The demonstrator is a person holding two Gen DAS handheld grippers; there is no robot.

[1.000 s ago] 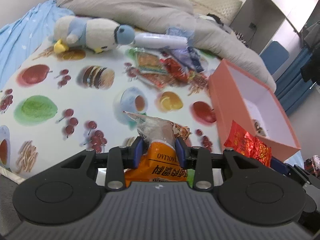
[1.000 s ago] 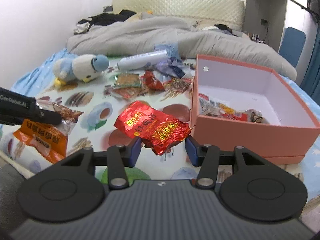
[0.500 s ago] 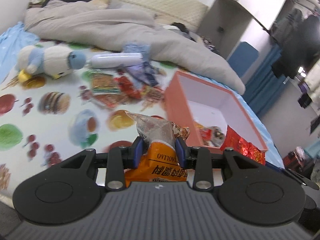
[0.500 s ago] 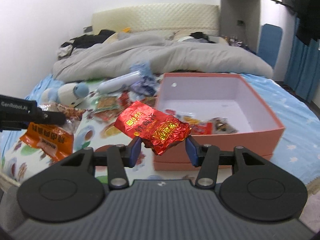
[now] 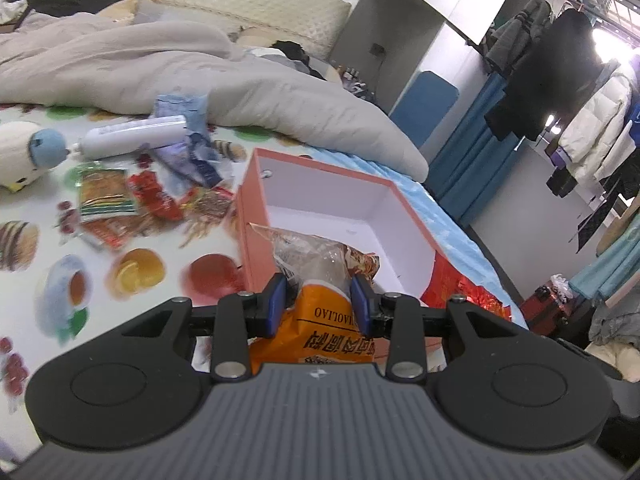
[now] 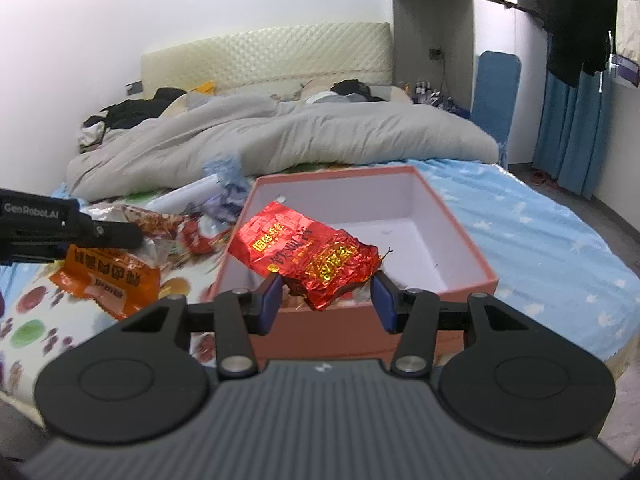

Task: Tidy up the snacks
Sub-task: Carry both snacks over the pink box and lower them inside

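Note:
My left gripper (image 5: 318, 300) is shut on an orange snack bag (image 5: 316, 260) with a clear top, and holds it in the air over the near left wall of the open pink box (image 5: 252, 232). In the right wrist view the same bag (image 6: 108, 276) hangs at the left. My right gripper (image 6: 326, 300) is shut on a red foil packet (image 6: 304, 252), raised above the front part of the box (image 6: 452, 236). That packet (image 5: 460, 292) shows at the right in the left wrist view. The box is white inside, and most of its floor is hidden.
Several loose snack packets (image 5: 152, 200) lie on the fruit-printed cloth (image 5: 136, 272) left of the box. A white tube (image 5: 132, 136) and a plush toy (image 5: 24, 156) lie beyond them. A grey duvet (image 5: 200, 72) covers the far bed. Clothes (image 5: 560, 80) hang at the right.
Both grippers have risen and swung right toward the pink box with their packets. The box, earlier off to the side, now lies right under and ahead of both.

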